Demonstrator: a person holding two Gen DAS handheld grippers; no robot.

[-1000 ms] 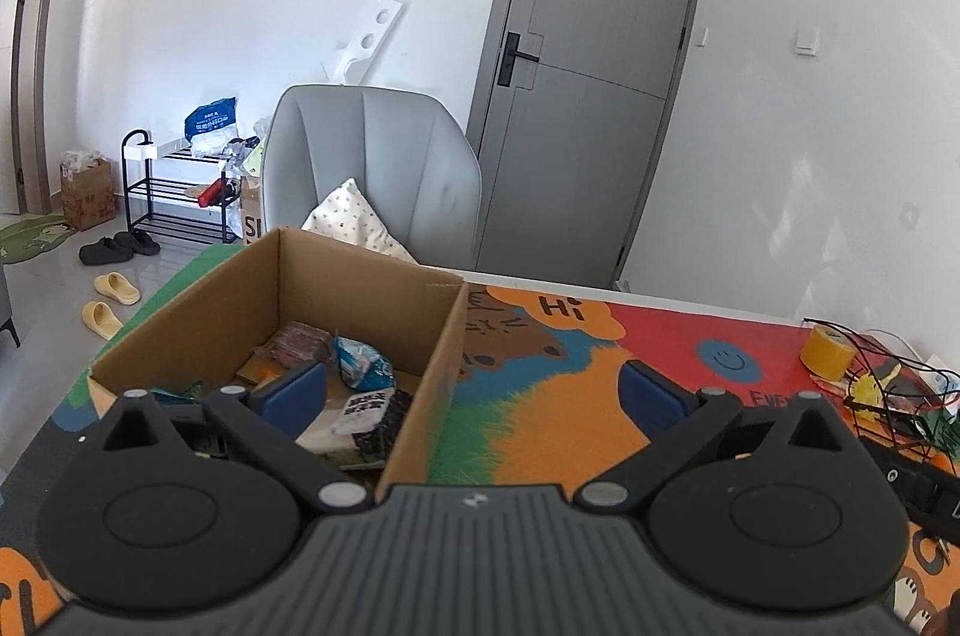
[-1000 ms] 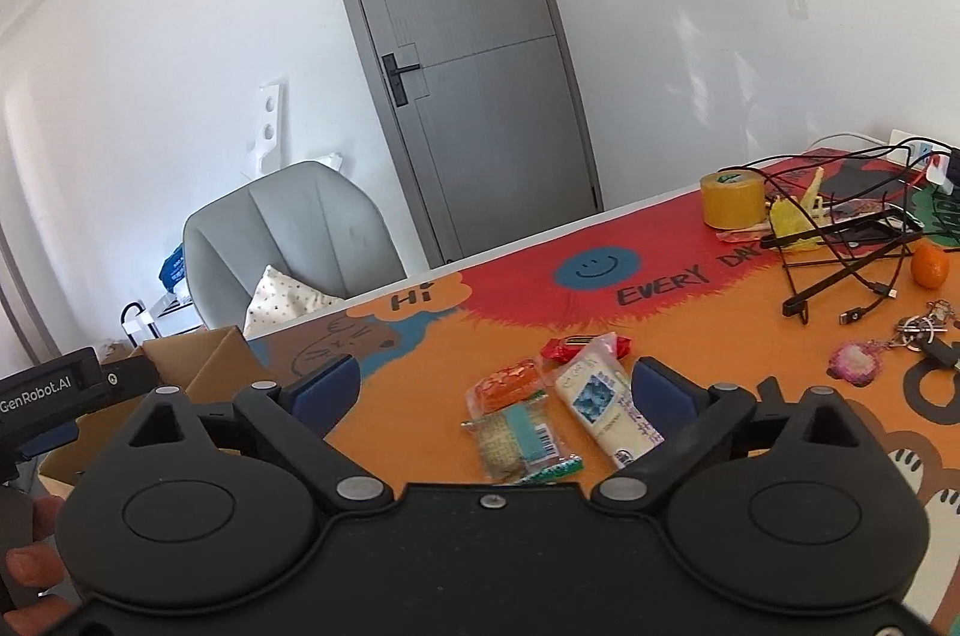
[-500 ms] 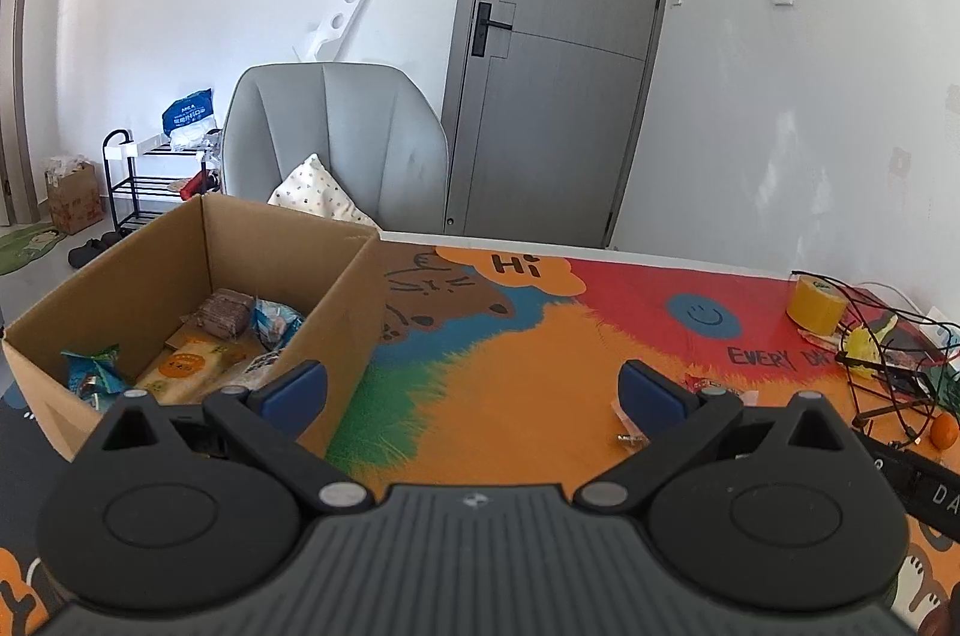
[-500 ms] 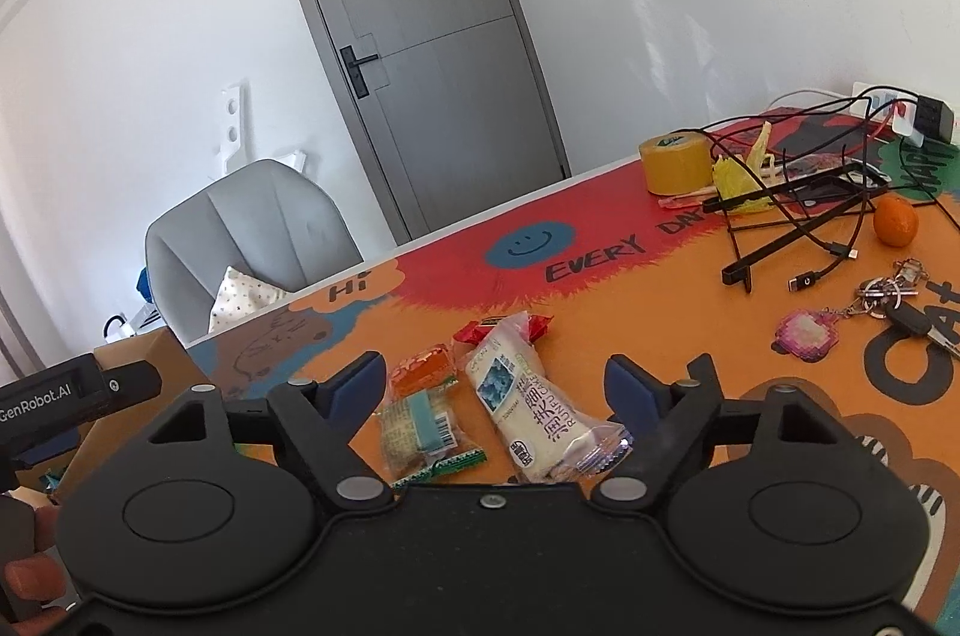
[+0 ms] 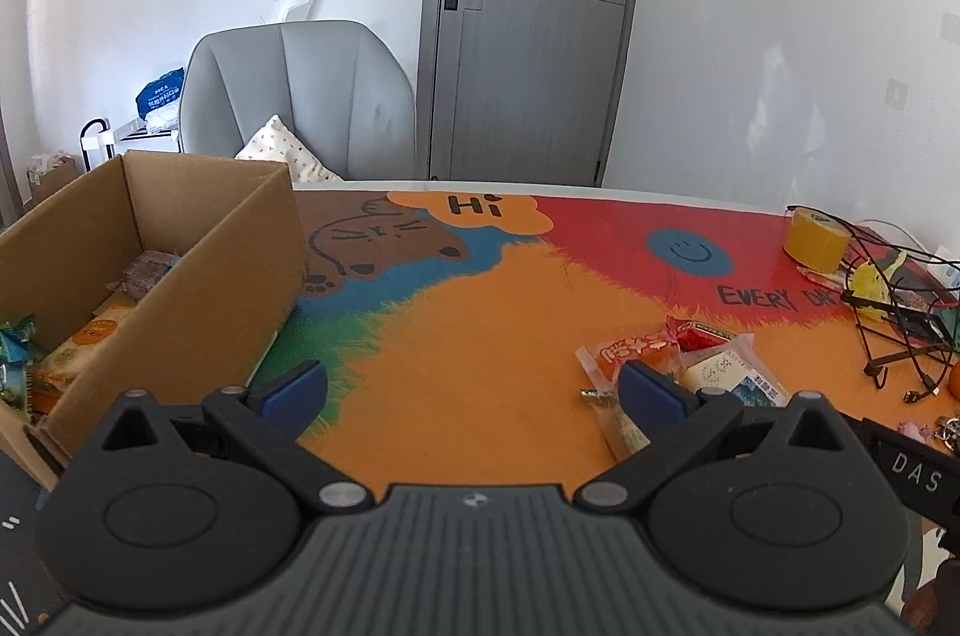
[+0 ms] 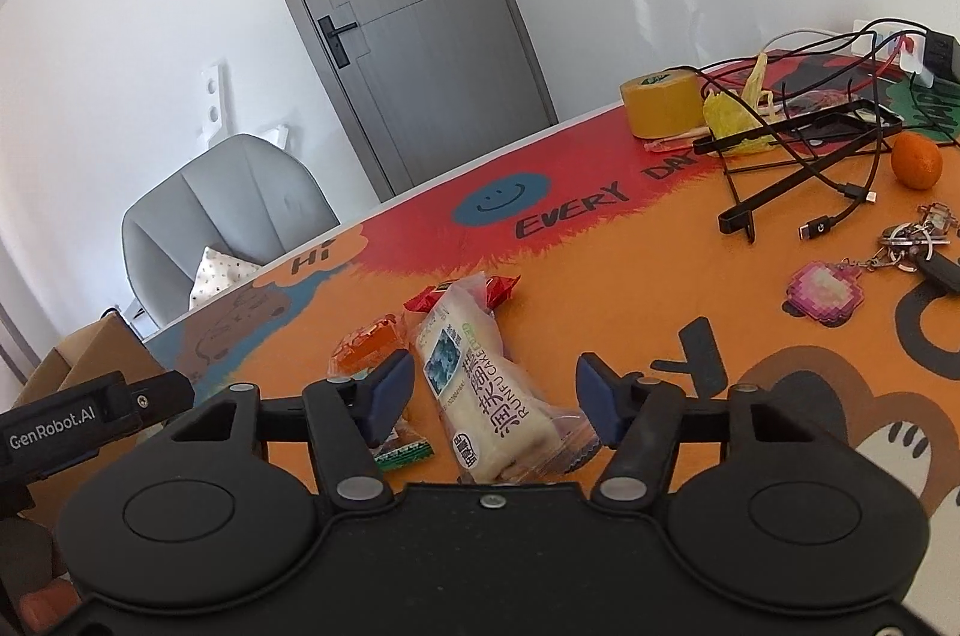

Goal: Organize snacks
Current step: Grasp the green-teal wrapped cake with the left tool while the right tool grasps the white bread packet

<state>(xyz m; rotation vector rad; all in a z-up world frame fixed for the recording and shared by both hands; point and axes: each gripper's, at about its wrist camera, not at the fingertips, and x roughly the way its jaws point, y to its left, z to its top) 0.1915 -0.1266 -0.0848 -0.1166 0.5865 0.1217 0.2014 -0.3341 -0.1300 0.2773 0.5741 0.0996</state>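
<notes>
Right gripper hangs over a clear-wrapped white cake pkg on a bright cartoon table mat; jaws closing, pkg between the blue pads w/ gaps both sides. An orange snack pkt lies just beside it. Left gripper: fingers spread wide, nothing between. Cardboard box at the mat's left edge holds other snacks.

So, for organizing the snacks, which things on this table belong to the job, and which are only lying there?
For the job:
- white cake packet, between the closing right tongs
- orange snack packet
- red packet
- cardboard box, snacks already inside

Just lying about:
- yellow tape roll
- black cables
- orange fruit
- keys with pink keychain
</notes>
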